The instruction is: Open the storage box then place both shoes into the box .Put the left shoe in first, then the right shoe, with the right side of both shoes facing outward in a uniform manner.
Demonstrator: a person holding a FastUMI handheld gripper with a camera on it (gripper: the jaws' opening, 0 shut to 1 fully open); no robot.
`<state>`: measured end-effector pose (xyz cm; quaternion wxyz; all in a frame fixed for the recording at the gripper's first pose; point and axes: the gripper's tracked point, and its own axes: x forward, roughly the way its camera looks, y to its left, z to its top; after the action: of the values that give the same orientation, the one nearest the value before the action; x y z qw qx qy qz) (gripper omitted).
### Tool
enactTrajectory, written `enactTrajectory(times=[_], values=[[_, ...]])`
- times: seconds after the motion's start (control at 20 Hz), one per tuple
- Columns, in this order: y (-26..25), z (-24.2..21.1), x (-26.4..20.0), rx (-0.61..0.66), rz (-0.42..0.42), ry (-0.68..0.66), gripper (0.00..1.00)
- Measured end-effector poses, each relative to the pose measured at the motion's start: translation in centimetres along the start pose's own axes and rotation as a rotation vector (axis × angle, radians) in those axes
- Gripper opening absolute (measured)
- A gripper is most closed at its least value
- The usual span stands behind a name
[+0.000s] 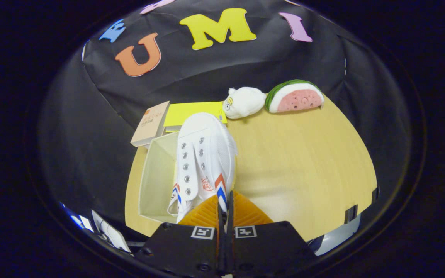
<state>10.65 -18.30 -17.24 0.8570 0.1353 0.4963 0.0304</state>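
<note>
Nearest to us, the gripper (223,210) has its two fingers drawn almost together, with only a thin slit left between them. They pinch the rear edge of the white shoe (203,162) near its heel collar, so we judge the tool to be clamped on the shoe. A hold at the heel leaves the toe free to lead, which suits lowering the shoe lengthwise into a narrow container.

Just ahead of the fingers, the shoe hangs toe-forward over the open storage box (157,177), lying along the box's right-hand wall. We cannot tell whether the sole touches the box floor or whether this is the left or the right shoe. The eyelets and the side stripes face up toward us.

The box stands on the wooden table (303,162), near its left edge. Beyond the box lie a tan book (151,123) and a yellow book (195,112), side by side. Farther off, against the black cloth wall, rest a white plush toy (243,102) and a watermelon-slice plush (295,96), touching each other.
</note>
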Motion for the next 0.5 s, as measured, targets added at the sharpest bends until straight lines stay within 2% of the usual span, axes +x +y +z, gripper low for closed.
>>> enactTrajectory(times=[0.1, 0.3, 0.5], values=[[-0.34, 0.31, 0.19, -0.032, 0.019, -0.006, 0.06], [-0.52, 0.02, 0.93, -0.063, -0.003, -0.013, 0.06], [-0.77, 0.37, 0.57, -0.054, -0.001, -0.017, 0.06]])
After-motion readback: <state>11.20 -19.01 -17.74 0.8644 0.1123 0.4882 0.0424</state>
